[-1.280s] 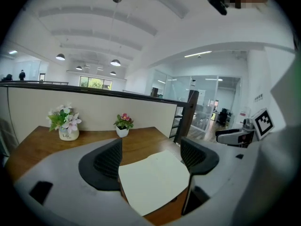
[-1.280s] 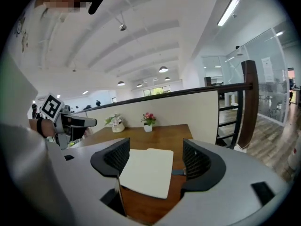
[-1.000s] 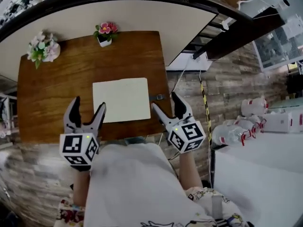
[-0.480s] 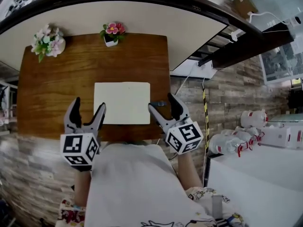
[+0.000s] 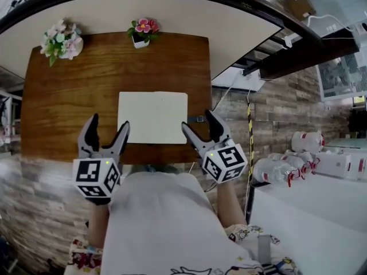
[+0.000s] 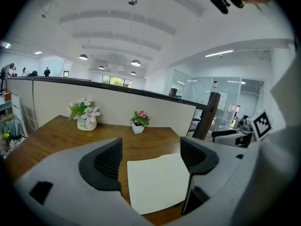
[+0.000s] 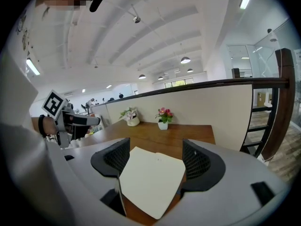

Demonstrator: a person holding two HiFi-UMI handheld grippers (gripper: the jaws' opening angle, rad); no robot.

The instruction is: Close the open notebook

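Note:
A cream notebook (image 5: 152, 117) lies flat on the brown wooden desk (image 5: 69, 96), near its front right part, with a small dark strap (image 5: 195, 118) sticking out at its right edge. It shows as one plain cream sheet. My left gripper (image 5: 109, 123) hovers open at the desk's front edge, just left of the notebook. On the other side, my right gripper (image 5: 199, 121) is open at the notebook's lower right corner. The notebook (image 6: 157, 182) sits beyond the left gripper (image 6: 153, 157) in its own view, and the notebook (image 7: 150, 182) likewise beyond the right gripper (image 7: 157, 154).
A pot of pale flowers (image 5: 62, 40) stands at the desk's far left corner, a small pot of pink flowers (image 5: 142, 30) at the far middle. A cream partition (image 5: 172, 13) backs the desk. A white table (image 5: 309, 222) and plastic bottles (image 5: 281, 168) are at the right.
The head view has shifted a little. The notebook lies as before, and both grippers stay open near the desk's front edge.

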